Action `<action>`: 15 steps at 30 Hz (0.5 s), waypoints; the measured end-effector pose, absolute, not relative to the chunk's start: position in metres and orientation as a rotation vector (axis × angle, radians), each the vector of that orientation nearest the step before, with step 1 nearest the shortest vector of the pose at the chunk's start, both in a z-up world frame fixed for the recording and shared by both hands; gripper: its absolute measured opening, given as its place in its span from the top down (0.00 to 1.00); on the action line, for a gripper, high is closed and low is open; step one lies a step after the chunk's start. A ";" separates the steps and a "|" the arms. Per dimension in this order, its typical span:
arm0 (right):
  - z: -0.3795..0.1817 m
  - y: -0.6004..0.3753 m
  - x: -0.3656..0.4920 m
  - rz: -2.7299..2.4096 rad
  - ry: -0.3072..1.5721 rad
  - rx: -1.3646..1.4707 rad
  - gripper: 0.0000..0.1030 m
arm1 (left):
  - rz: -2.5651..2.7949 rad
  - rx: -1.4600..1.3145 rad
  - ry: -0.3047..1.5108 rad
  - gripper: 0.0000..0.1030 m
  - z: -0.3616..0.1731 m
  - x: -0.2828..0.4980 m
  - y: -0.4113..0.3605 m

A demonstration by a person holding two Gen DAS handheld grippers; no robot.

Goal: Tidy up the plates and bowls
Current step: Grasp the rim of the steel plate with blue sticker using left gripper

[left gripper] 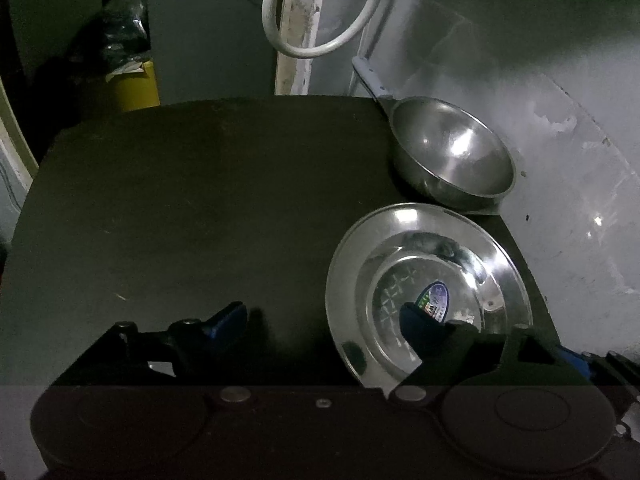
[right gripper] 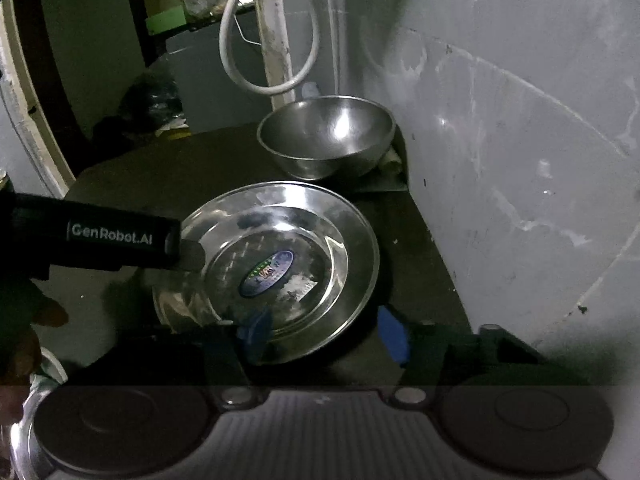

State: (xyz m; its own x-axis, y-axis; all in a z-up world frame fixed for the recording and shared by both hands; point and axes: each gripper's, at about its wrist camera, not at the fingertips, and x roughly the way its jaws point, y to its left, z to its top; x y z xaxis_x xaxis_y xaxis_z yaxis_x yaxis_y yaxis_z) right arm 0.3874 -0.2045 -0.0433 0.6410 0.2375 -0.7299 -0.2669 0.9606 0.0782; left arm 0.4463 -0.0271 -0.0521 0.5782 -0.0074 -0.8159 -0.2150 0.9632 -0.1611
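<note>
A dim, dark table (left gripper: 180, 200) holds a steel plate (right gripper: 280, 256) with a blue oval sticker, close to a grey wall (right gripper: 520, 160). Just beyond the plate, toward the corner, sits a steel bowl (right gripper: 326, 136). Both tools crowd the plate's near rim. The left gripper (left gripper: 324, 320) has one finger over the plate and one outside it; the right gripper (right gripper: 324, 330) likewise straddles the rim. Both are partly open, holding nothing, probably positioned to lift the plate.

Dim, murky fisheye views with curved edges, bright glare on the steel plate (left gripper: 432, 240), deep foreground shadows.
</note>
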 end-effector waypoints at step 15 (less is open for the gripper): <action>-0.051 -0.218 0.399 0.302 0.850 0.059 0.68 | 0.087 -0.213 0.996 0.65 -0.058 0.444 -0.036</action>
State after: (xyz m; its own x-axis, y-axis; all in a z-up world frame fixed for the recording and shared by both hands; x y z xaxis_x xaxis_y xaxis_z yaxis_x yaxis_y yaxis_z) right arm 0.3991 -0.2178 -0.0510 0.6206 0.2855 -0.7303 -0.2388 0.9559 0.1708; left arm 0.4444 -0.0360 -0.0581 0.5422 -0.0240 -0.8399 -0.1700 0.9758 -0.1376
